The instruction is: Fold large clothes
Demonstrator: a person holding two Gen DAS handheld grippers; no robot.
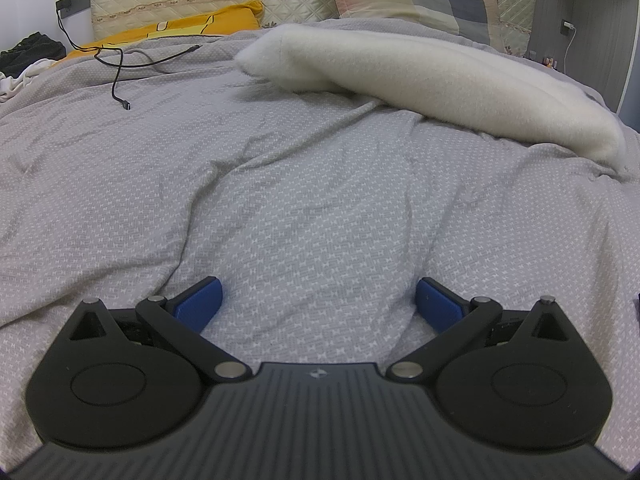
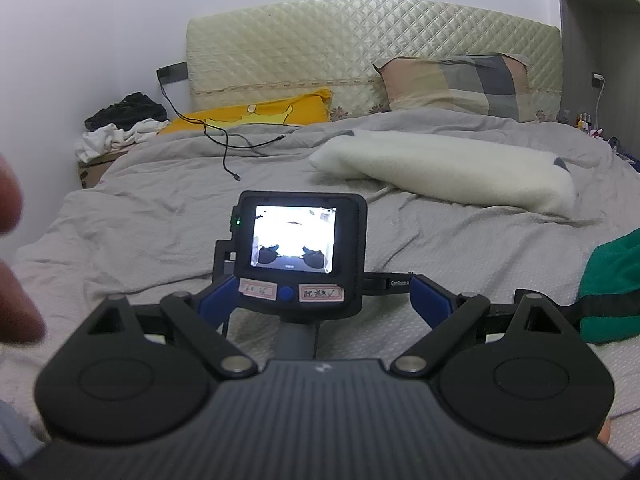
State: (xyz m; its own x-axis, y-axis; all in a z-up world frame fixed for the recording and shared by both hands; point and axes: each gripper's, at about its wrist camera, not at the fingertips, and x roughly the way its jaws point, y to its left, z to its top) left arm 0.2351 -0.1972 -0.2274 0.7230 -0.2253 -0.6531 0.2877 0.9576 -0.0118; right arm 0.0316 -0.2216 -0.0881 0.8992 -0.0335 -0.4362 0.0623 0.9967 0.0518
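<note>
My fingers [image 2: 12, 240] blur at frame's left edge. Green cloth [image 2: 612, 284] cut off right. Labels [image 2: 258, 291] on my other gripper's screen housing unreadable.

A broad stretch of grey duvet [image 1: 280, 184] lies open ahead of the wide-spread left gripper [image 1: 319, 300]. A white fleece roll [image 1: 432, 84] blocks the far right, a loose black cable [image 1: 120, 76] trails far left, and a green garment [image 2: 612, 284] sits at the near right edge.

No legible text anywhere.
</note>
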